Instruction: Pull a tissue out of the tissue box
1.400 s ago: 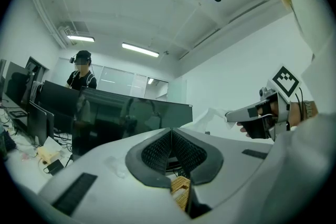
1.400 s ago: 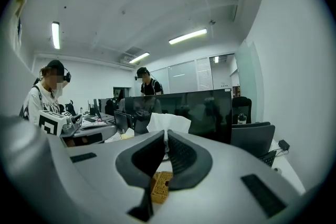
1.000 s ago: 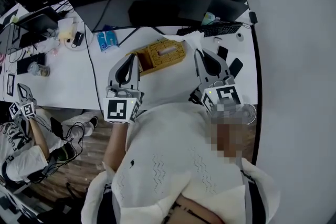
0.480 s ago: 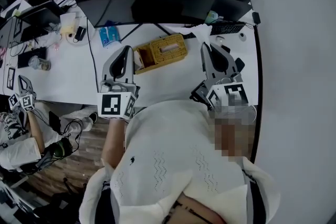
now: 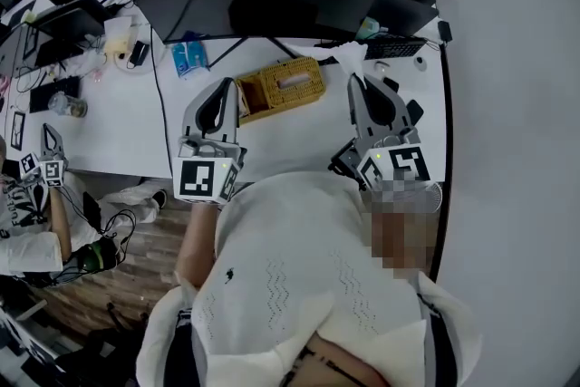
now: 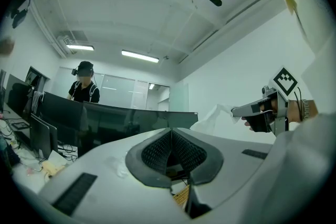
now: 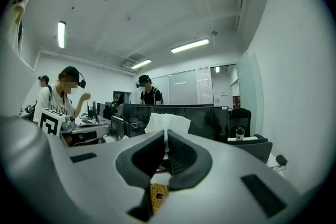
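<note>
White desk [image 5: 118,136], right tool [image 5: 353,81] pinching tissue [image 5: 348,57], left tool [image 5: 227,87] closed empty, tissue box [image 5: 281,88] between.

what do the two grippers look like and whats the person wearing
The left gripper and right gripper look alike: light grey shells, each with two broad jaws that taper to a tip and are lined with dark ribbed pads. Each carries a cube of black-and-white square markers at the back. The person wears a cream knit top.
</note>
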